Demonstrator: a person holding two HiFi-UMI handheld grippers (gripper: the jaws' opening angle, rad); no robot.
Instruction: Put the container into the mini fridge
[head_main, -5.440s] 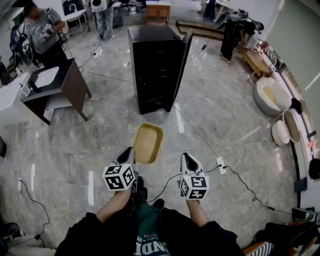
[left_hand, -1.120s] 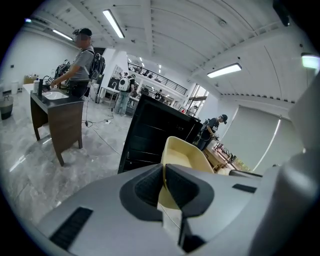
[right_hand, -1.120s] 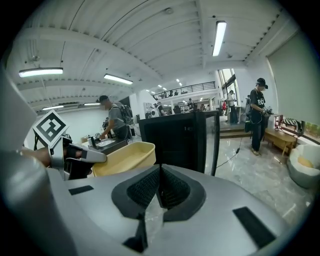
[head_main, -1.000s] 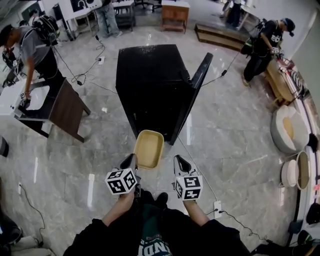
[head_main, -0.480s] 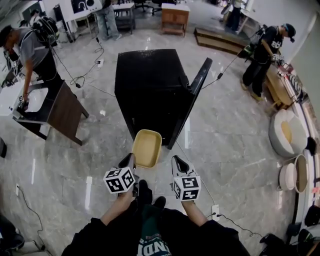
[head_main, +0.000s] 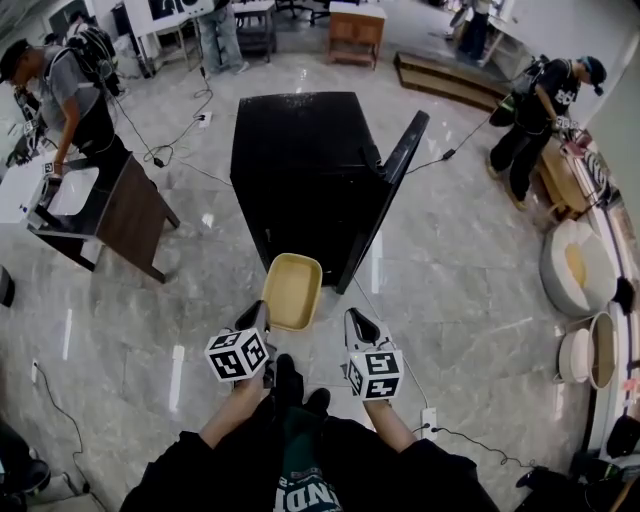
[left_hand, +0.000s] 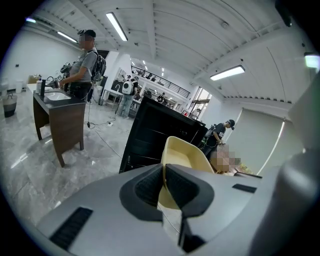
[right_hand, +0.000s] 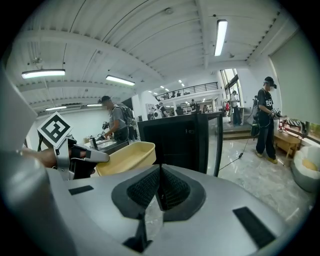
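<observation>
The left gripper (head_main: 262, 312) is nearest the person, and its jaws are pinched onto the near rim of the yellow container (head_main: 292, 290). In the left gripper view the thin wall stands upright between the pads. That single-edge grip lets the open tray stick out forward, roughly level and hollow side up, clear of the floor (head_main: 470, 240). This probably leaves its far end free to lead into an opening. Just beside it, the right gripper (head_main: 352, 318) has its jaws pressed together on nothing. It rides alongside at about the same height, apparently kept spare to steady the tray or manage the door. Past the container's far end stands the black mini fridge (head_main: 300, 170), with its front facing the person. Its door (head_main: 385, 195) is swung out to the right, so the way in is open. The container is near the fridge front but not yet inside, so I judge the carry to be in its final approach.
</observation>
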